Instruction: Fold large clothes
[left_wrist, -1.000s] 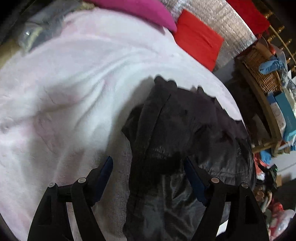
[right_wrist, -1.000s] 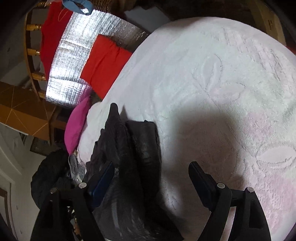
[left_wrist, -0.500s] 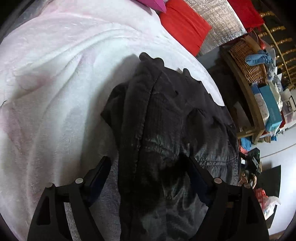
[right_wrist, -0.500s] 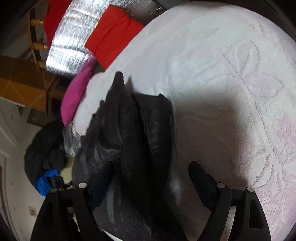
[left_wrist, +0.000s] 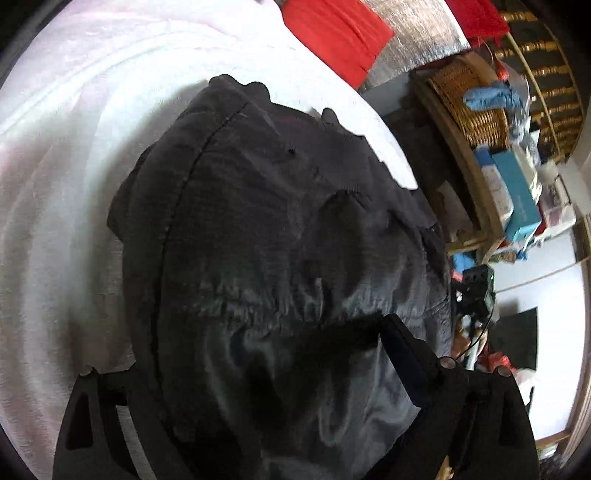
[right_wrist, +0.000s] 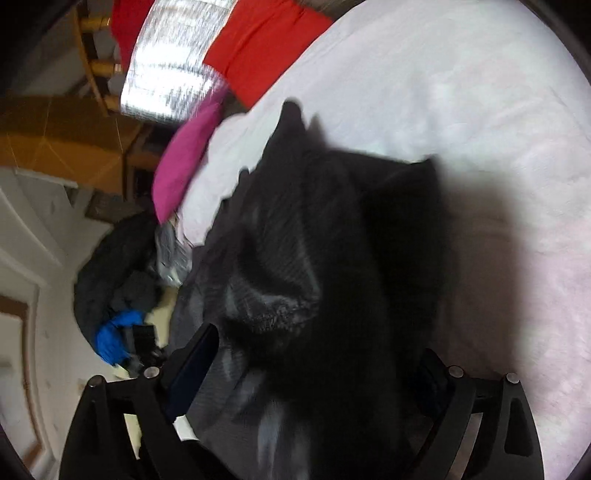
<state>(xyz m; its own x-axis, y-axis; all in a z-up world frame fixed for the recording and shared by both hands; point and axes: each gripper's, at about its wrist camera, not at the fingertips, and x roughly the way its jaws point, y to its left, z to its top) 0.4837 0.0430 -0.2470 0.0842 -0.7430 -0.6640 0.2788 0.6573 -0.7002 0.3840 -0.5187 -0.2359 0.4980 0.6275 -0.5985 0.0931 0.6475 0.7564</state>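
A large black jacket (left_wrist: 280, 229) lies bunched on a white and pale pink blanket (left_wrist: 66, 155). It fills the middle of the left wrist view, and its shiny lining shows near the camera. My left gripper (left_wrist: 266, 365) hangs low over the jacket's near end with its jaws opening. Fabric bulges up between the fingers (left_wrist: 406, 354) and hides the left pad. In the right wrist view the same jacket (right_wrist: 332, 258) reaches between the fingers (right_wrist: 195, 365) of my right gripper (right_wrist: 314, 369). Those jaws are opening too, and neither pad visibly presses the cloth.
Red cushions (left_wrist: 332, 33) and a silver foil mat (right_wrist: 173, 59) stand at the blanket's far end, beside a magenta pillow (right_wrist: 184, 158). A wicker basket (left_wrist: 469, 99) and boxes (left_wrist: 517, 192) crowd a shelf beyond the bed's edge. Dark clothes with a blue item (right_wrist: 110, 336) are piled off the other side.
Both grippers have come closer to the black jacket and tipped down, so it now fills each view. Both pairs of fingers stand wider apart, with fabric between them.
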